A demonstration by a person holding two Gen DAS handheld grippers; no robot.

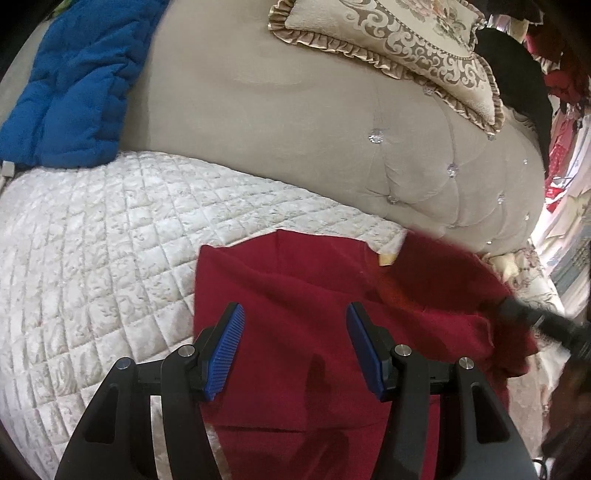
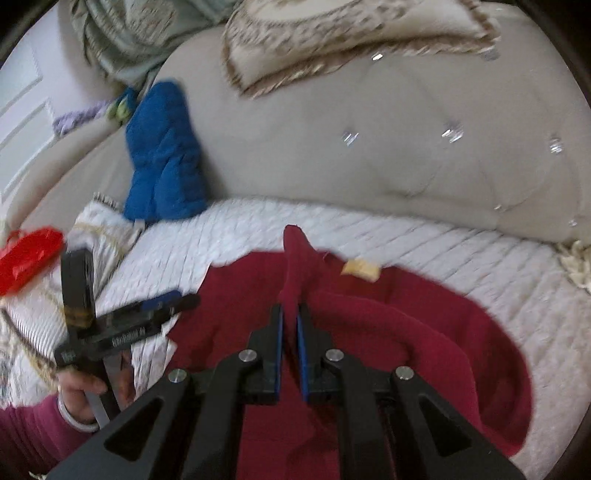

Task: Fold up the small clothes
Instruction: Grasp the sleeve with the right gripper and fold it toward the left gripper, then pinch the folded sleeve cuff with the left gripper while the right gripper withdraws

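A dark red small garment lies on a white quilted cover, with a pale label near its far edge. My left gripper is open and empty, its blue pads just above the garment's left part. In the right wrist view my right gripper is shut on a fold of the red garment, and a pinched strip of cloth sticks up past the fingertips. The left gripper shows at the left, beside the garment's left edge.
A beige tufted sofa back rises behind the cover. A blue padded jacket lies at the far left, a frilled cushion at the top. A red bag sits at the left edge. Hanging clothes crowd the right.
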